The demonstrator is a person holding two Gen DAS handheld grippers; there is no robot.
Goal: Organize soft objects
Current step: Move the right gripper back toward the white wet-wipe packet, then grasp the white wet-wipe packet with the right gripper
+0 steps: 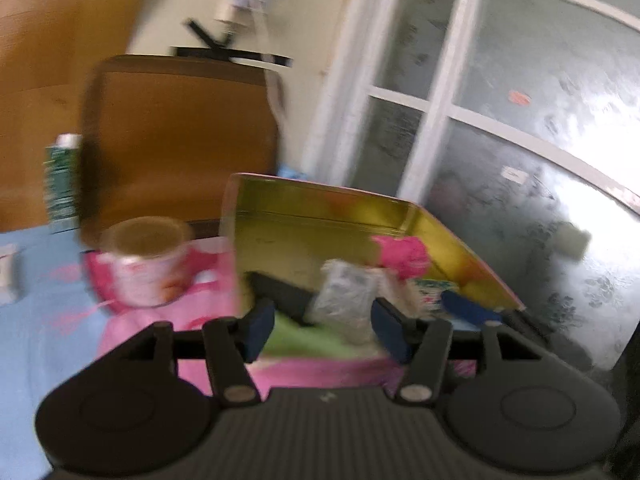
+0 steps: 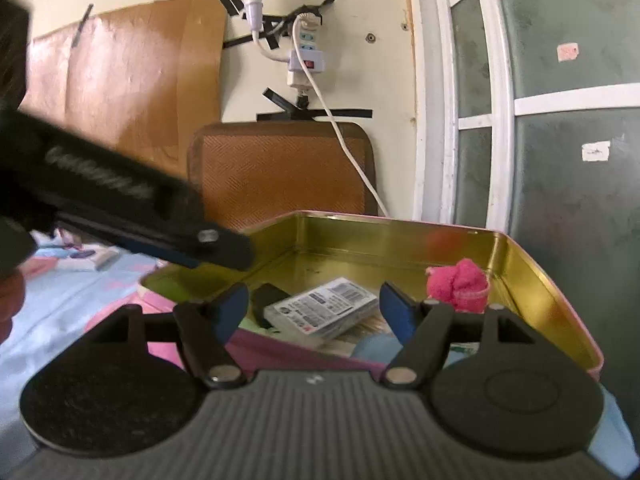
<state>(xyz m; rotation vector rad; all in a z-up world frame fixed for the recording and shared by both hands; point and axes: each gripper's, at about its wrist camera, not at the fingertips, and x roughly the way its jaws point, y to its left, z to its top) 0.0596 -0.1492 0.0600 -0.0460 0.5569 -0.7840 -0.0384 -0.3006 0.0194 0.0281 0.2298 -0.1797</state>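
A gold metal tin [image 2: 400, 240] stands open on the bed; it also shows in the left wrist view [image 1: 320, 208]. Inside lie a pink fluffy cloth [image 2: 458, 284] at the right, a clear wrapped packet [image 2: 324, 308] in the middle and a black object [image 2: 268, 300] to its left. The left wrist view shows the pink cloth [image 1: 400, 254], the packet [image 1: 346, 296] and the black object [image 1: 280, 294]. My left gripper [image 1: 324, 328] is open and empty just before the tin. My right gripper [image 2: 314, 314] is open and empty at the tin's near edge. The left gripper [image 2: 192, 246] crosses the right wrist view.
A pink patterned cup [image 1: 144, 264] stands left of the tin on pink cloth. A green carton [image 1: 60, 180] and a brown cushion [image 1: 180, 136] lean at the back. A white cable [image 2: 348, 140] hangs from a wall socket. A frosted glass door [image 2: 560, 120] is at the right.
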